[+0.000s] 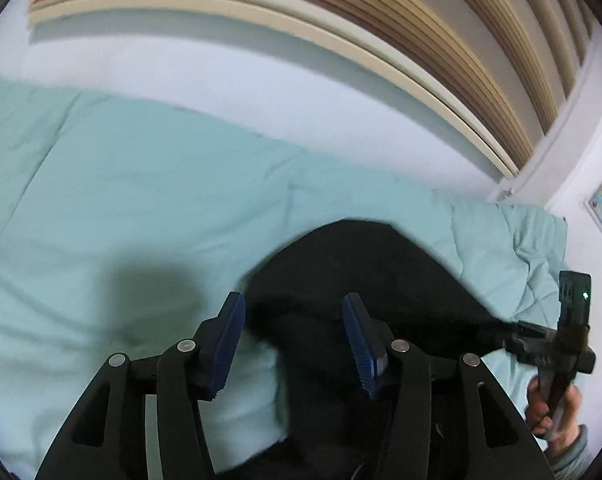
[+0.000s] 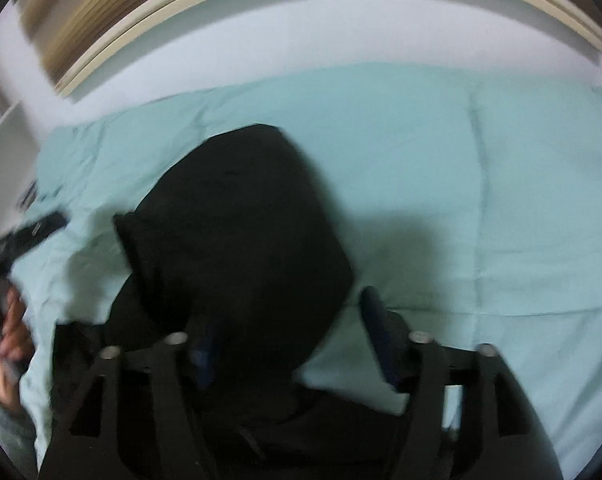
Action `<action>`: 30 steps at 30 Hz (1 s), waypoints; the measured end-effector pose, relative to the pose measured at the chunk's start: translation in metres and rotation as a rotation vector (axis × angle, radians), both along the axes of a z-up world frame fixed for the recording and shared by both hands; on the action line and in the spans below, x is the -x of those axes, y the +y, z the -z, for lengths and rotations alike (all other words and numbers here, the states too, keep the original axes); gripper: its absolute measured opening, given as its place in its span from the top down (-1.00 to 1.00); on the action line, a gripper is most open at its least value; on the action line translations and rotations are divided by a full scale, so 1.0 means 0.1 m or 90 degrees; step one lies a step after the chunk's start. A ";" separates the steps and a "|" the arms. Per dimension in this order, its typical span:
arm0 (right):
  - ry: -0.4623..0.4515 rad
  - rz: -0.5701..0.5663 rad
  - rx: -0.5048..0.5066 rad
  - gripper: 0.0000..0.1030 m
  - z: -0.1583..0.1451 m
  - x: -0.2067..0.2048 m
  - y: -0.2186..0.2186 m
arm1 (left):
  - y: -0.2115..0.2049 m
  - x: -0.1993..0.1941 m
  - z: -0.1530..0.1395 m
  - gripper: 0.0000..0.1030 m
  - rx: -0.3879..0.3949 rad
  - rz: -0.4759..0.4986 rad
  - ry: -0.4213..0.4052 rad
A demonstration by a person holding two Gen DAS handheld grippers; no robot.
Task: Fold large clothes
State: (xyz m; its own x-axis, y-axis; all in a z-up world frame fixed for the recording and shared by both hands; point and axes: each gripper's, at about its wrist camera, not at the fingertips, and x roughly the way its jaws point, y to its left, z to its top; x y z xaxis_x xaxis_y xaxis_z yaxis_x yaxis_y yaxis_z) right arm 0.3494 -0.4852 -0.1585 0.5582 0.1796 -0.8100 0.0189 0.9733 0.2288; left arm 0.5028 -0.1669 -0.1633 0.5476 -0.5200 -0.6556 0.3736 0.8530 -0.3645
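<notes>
A black garment (image 1: 377, 280) lies on a mint-green quilt (image 1: 121, 200). In the left wrist view my left gripper (image 1: 293, 344) is open just above the garment's near left edge, blue pads apart and nothing between them. The right gripper's body (image 1: 557, 340) shows at the right, held by a hand. In the right wrist view the garment (image 2: 237, 232) is bunched into a rounded hump in front of my right gripper (image 2: 289, 344), which is open; its left finger is partly hidden by the cloth. The left gripper's body (image 2: 25, 236) shows blurred at the left.
The quilt (image 2: 481, 184) covers a bed against a white wall (image 1: 221, 64) with a beige and brown striped headboard panel (image 1: 421, 40). A white shelf edge (image 2: 5, 136) stands at the left in the right wrist view.
</notes>
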 end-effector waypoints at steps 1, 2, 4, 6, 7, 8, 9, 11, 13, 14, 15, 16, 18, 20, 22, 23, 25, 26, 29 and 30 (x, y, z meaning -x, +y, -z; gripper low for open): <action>0.024 -0.023 -0.010 -0.71 0.04 0.02 0.01 | -0.11 -0.09 0.00 -0.03 -0.015 0.002 -0.005; 0.043 -0.034 -0.013 -0.73 0.10 0.06 0.00 | -0.21 -0.18 0.02 -0.03 -0.023 0.012 0.000; 0.051 -0.020 0.005 -0.73 0.15 0.19 -0.04 | -0.29 -0.29 0.13 -0.03 -0.030 0.026 0.017; 0.020 0.011 -0.011 -0.73 0.03 0.31 -0.13 | -0.41 -0.41 0.22 -0.03 -0.042 0.027 0.030; -0.003 0.024 -0.027 -0.73 -0.05 0.30 -0.17 | -0.43 -0.44 0.30 -0.03 -0.047 0.028 0.038; -0.030 0.040 -0.044 -0.73 -0.12 0.26 -0.20 | -0.55 -0.48 0.43 -0.03 -0.059 0.035 0.058; -0.044 0.054 -0.048 -0.73 -0.15 0.15 -0.17 | -0.61 -0.51 0.51 -0.03 -0.066 0.041 0.073; -0.052 0.110 -0.045 -0.73 -0.11 -0.08 -0.23 | -0.71 -0.49 0.77 -0.03 -0.084 0.070 0.117; -0.011 0.138 -0.051 -0.72 0.09 -0.26 -0.30 | -0.73 -0.44 0.97 -0.02 -0.108 0.098 0.142; 0.025 0.133 -0.062 -0.71 0.27 -0.33 -0.29 | -0.73 -0.41 1.01 -0.02 -0.118 0.104 0.139; 0.051 0.127 -0.061 -0.71 0.37 -0.32 -0.34 | -0.73 -0.40 1.03 -0.02 -0.124 0.106 0.139; 0.085 0.122 -0.050 -0.70 0.55 -0.33 -0.32 | -0.75 -0.40 1.04 -0.02 -0.132 0.108 0.141; 0.131 0.121 -0.028 -0.68 0.87 -0.33 -0.27 | -0.85 -0.40 1.08 -0.03 -0.154 0.107 0.140; 0.139 0.133 -0.047 -0.68 1.04 -0.34 -0.32 | -0.95 -0.35 1.10 -0.03 -0.188 0.113 0.124; 0.138 0.131 -0.045 -0.68 1.02 -0.36 -0.34 | -0.95 -0.30 1.02 -0.03 -0.192 0.113 0.106; 0.129 0.121 -0.034 -0.68 0.95 -0.36 -0.33 | -0.93 -0.29 0.97 -0.03 -0.185 0.113 0.103; 0.110 0.096 -0.020 -0.68 0.81 -0.33 -0.30 | -0.82 -0.25 0.80 -0.03 -0.149 0.113 0.090; 0.099 0.084 -0.022 -0.68 0.72 -0.29 -0.31 | -0.74 -0.23 0.67 -0.04 -0.122 0.112 0.076; 0.052 0.061 -0.054 -0.69 0.45 -0.23 -0.41 | -0.54 -0.26 0.38 -0.11 -0.056 0.095 0.042; 0.045 0.057 -0.058 -0.70 0.40 -0.24 -0.43 | -0.48 -0.30 0.32 -0.25 -0.042 0.083 0.034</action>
